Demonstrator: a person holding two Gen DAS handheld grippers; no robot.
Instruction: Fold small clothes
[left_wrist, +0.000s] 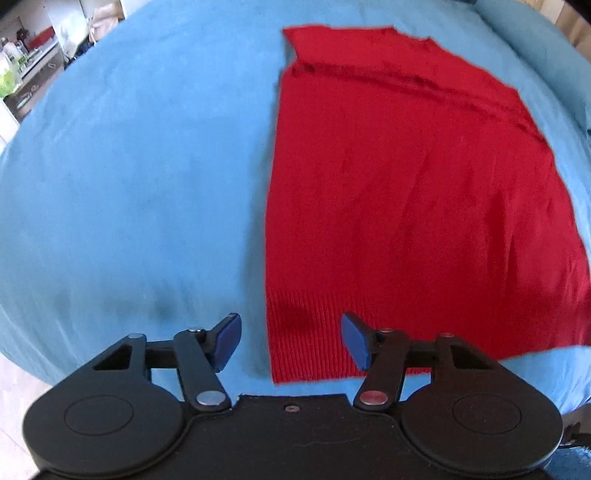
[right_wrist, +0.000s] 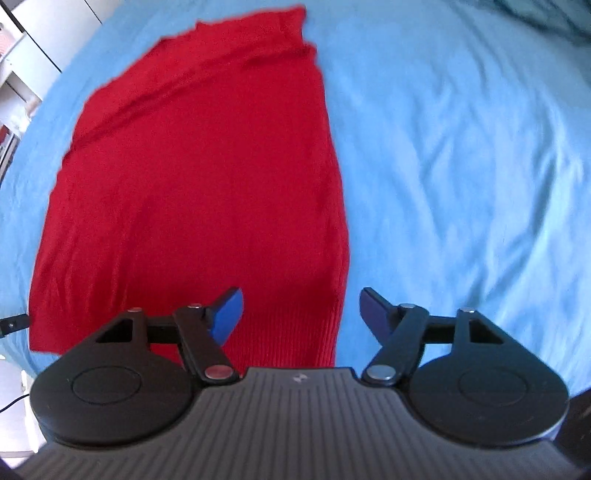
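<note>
A red knitted garment (left_wrist: 406, 192) lies flat on the blue sheet (left_wrist: 129, 166), folded into a long rectangle with its ribbed hem nearest me. My left gripper (left_wrist: 291, 341) hovers over the hem's near left corner, jaws apart, with nothing pinched between the blue pads (left_wrist: 229, 341). In the right wrist view the same garment (right_wrist: 199, 177) fills the left half. My right gripper (right_wrist: 301, 315) hangs above the hem's near right corner, open, straddling the garment's right edge. Neither gripper touches the cloth as far as I can tell.
The blue sheet (right_wrist: 461, 166) spreads wrinkled to the right of the garment. A shelf with bottles and clutter (left_wrist: 22, 62) stands beyond the bed's far left edge. White furniture (right_wrist: 33, 40) sits past the left edge. A pillow-like blue mound (left_wrist: 554, 66) lies far right.
</note>
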